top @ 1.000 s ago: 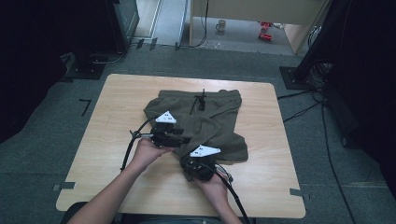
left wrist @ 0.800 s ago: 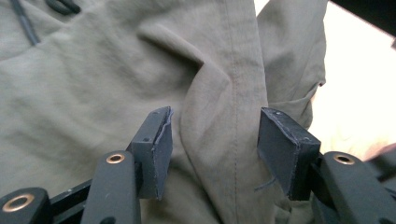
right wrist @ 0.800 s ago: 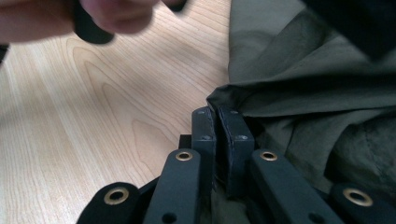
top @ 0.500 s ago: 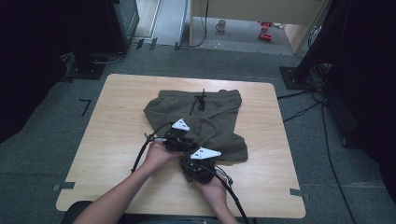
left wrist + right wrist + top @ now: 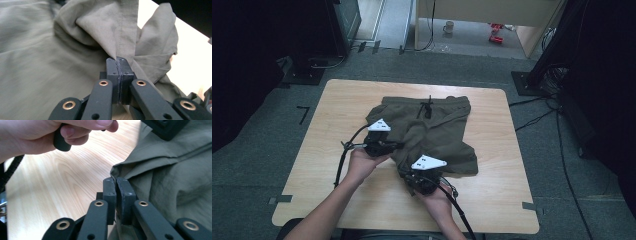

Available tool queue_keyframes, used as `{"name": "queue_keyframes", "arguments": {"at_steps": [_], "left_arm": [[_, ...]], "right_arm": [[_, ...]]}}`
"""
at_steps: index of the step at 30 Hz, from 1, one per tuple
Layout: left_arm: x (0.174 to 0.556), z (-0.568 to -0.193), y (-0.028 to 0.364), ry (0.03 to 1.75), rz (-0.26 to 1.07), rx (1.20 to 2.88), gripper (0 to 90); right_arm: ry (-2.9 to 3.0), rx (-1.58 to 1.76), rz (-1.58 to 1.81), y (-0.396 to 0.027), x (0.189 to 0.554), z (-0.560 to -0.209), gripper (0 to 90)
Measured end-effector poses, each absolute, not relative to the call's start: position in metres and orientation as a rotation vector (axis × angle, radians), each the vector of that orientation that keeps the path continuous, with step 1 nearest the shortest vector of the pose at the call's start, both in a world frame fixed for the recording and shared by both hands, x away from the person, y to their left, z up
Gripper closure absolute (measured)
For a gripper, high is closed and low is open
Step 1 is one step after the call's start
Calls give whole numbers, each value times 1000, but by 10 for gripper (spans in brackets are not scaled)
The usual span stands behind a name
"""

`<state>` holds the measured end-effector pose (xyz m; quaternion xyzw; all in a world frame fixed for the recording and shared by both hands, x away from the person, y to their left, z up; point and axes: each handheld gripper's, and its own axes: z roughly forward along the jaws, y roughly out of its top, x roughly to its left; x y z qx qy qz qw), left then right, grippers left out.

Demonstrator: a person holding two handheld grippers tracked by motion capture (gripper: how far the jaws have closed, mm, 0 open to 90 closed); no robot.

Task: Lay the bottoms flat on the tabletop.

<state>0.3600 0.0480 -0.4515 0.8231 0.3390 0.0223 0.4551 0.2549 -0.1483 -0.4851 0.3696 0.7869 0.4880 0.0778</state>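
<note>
a pair of olive-green shorts [image 5: 432, 132] lies spread on a light wooden table [image 5: 337, 105], seen from the high view. the waistband with its dark drawstring [image 5: 427, 106] sits at the far side, and the leg openings point toward the person at the near edge. the fabric is rumpled, with one leg folded partly over the middle.

the left tool [image 5: 389, 146] rests at the near left edge of the shorts, held in the person's left hand [image 5: 362, 162]. in the left gripper view its jaws have just been closing and now meet flat on a stitched seam fold of the cloth [image 5: 120, 47], which rises in a gathered peak from between the pads. bare table shows at the right of that view.

the right tool [image 5: 419, 175] sits at the near hem of the shorts, close to the left tool, held in the person's right hand [image 5: 439, 200]. in the right gripper view its jaws are pressed together on the corner of a hem [image 5: 117, 173], with the green fabric spreading to the right and wood grain to the left. the other hand, wrapped around its black handle, shows at the top left of that view.

a grey carpeted floor [image 5: 267, 150] surrounds the table, with black cables [image 5: 542, 117] trailing on the right.
</note>
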Motion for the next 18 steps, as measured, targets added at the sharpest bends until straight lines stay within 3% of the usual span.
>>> {"name": "queue_keyframes", "arguments": {"at_steps": [6,18], "left_arm": [[353,-450,84,930,76,1990,898],[340,-459,149,1113,122,1952,898]], "right_arm": [[2361,1039,1550,-141,258,-474,675],[2304,1077,1442,-175,284,-469,654]]}}
